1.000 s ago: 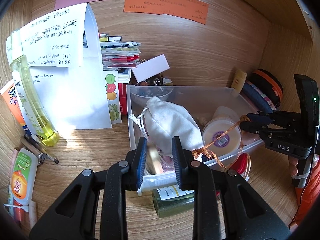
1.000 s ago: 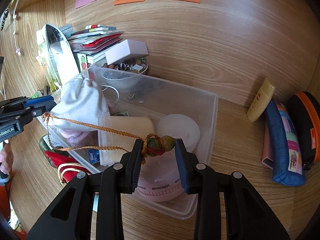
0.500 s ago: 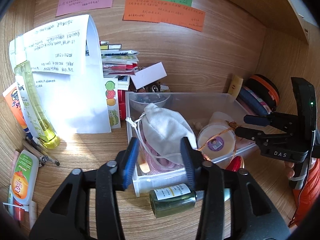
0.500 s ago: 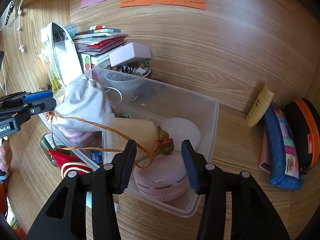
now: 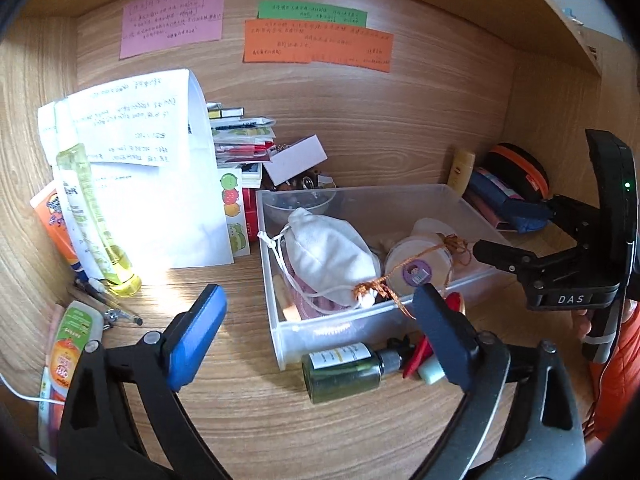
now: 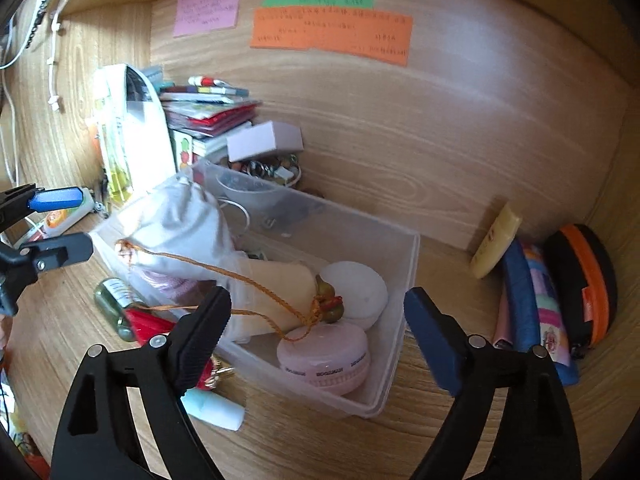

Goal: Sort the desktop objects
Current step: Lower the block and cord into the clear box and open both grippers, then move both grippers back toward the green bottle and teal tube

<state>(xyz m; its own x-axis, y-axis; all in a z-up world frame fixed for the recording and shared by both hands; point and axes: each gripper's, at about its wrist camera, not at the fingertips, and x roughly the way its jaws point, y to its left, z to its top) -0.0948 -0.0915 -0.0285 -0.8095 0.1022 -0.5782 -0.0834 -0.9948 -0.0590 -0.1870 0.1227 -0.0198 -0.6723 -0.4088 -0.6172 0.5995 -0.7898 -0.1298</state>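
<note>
A clear plastic box [image 5: 340, 330] [image 6: 404, 280] stands on the wooden desk. Inside lie a white drawstring pouch [image 5: 328, 248] [image 6: 184, 224], round pink and white jars [image 6: 324, 354], and an orange braided cord with a green-red bead charm [image 6: 330, 308]; the cord [image 5: 404, 272] drapes over the pouch and the box's front wall. My left gripper [image 5: 320, 332] is wide open and empty, in front of the box. My right gripper [image 6: 316, 328] is wide open and empty, just short of the box's near corner.
A green glass bottle [image 5: 344, 372] and a red tassel item [image 6: 148, 324] lie outside the box's front wall. Papers and a yellow bottle [image 5: 92, 216] lean at left, tubes [image 5: 68, 336] lie there. Books [image 6: 204, 112] stand behind. Pencil cases [image 6: 536, 308] lie at right.
Both grippers have opened wide and pulled back. The right one let go of the bead charm, which now rests in the box; the left one released the cord's other end.
</note>
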